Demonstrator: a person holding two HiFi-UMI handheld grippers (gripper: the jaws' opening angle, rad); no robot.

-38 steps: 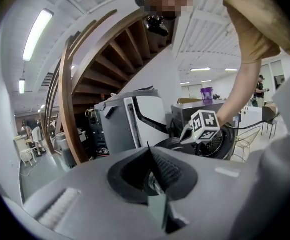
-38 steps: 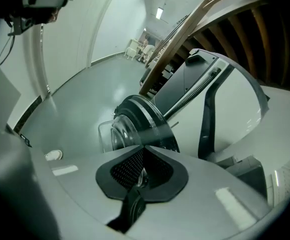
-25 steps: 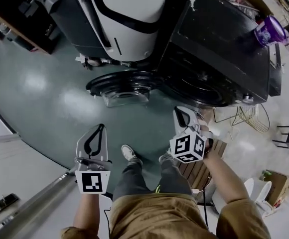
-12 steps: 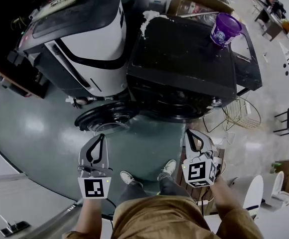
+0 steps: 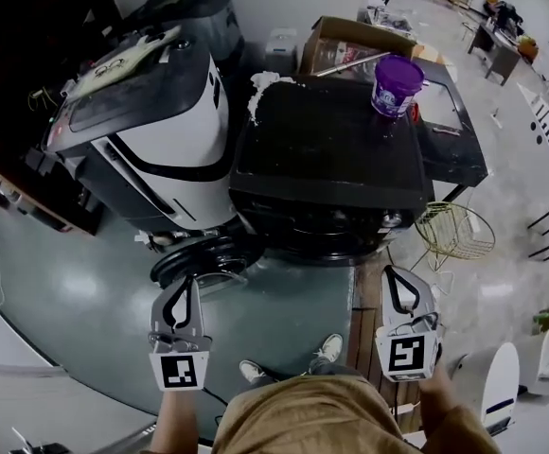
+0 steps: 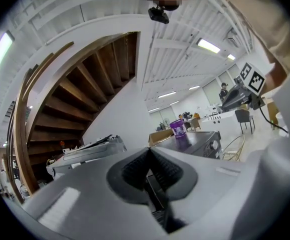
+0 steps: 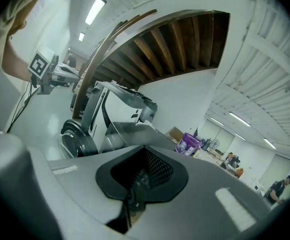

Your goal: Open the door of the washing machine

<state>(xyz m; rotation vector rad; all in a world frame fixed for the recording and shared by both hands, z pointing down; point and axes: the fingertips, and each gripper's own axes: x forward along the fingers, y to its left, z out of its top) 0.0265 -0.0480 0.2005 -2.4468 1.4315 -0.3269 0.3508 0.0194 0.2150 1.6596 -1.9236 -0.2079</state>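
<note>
The black washing machine (image 5: 331, 149) stands in the middle of the head view, seen from above. Its round door (image 5: 197, 256) hangs swung open at the lower left of its front, and it also shows as a dark ring, the door (image 7: 77, 136), in the right gripper view. My left gripper (image 5: 185, 284) hovers just in front of the door, shut and empty. My right gripper (image 5: 395, 274) floats off the machine's front right corner, shut with nothing held. Their own views show the left gripper (image 6: 147, 153) and the right gripper (image 7: 145, 150) with jaws closed tip to tip.
A purple tub (image 5: 395, 83) sits on the washing machine's top. A white and black machine (image 5: 151, 121) stands close on its left. A wire basket (image 5: 454, 233) lies on the floor to the right, and a cardboard box (image 5: 350, 41) is behind. My shoes (image 5: 329, 348) are below.
Both grippers have drawn back from the machine's front and risen, the right one more. The head view has lifted, so the machine's top now shows. The door stays open.
</note>
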